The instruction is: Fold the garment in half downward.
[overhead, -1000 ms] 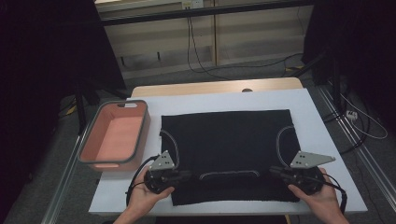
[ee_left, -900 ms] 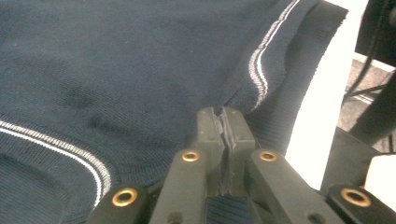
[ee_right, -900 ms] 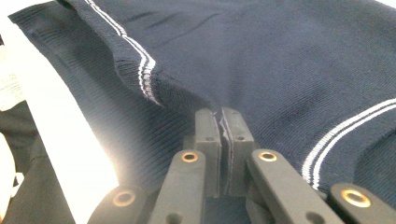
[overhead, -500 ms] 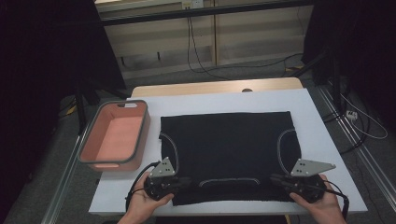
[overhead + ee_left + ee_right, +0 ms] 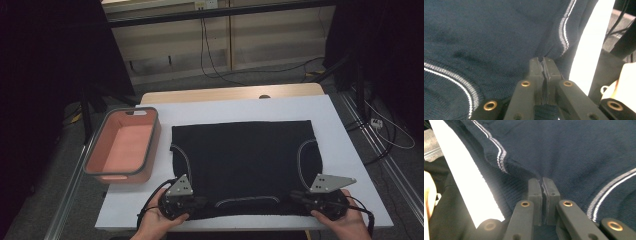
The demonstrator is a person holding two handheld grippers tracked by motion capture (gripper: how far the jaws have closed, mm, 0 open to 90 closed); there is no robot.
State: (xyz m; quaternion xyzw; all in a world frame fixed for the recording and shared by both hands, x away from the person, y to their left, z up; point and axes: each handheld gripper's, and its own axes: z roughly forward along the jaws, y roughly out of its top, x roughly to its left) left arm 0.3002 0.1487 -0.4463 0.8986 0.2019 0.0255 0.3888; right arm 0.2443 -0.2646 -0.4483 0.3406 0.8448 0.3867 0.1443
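The left gripper [image 5: 199,204] sat at about 7 o'clock on the table [image 5: 350,150], held in the person's left hand [image 5: 159,224]. Its jaws were clenched together on the near hem of the dark knitted garment [image 5: 245,160]; in the left gripper view the left gripper [image 5: 543,65] had a fold of that fabric pinched between its two black pads, with only a thin seam of cloth showing between them.

The right gripper [image 5: 296,197] sat at about 5 o'clock, held in the right hand [image 5: 345,222], and its jaws were likewise clamped on the garment's near edge. In the right gripper view the right gripper [image 5: 543,185] had the knit bunched up just ahead of the closed pads, beside a white-striped seam [image 5: 499,152].

The garment lay spread flat across the middle of the white table top, reaching from both grippers toward 12 o'clock, its far edge straight and level. The two grippers held it at the two near corners, well apart, with a pale curved trim [image 5: 247,200] on the near hem between them. Light-striped seams [image 5: 301,160] curved along both sides of the cloth.

A salmon-coloured bin [image 5: 122,147] with a grey rim stood at about 9 o'clock, just beside the garment's left edge and not touching it.
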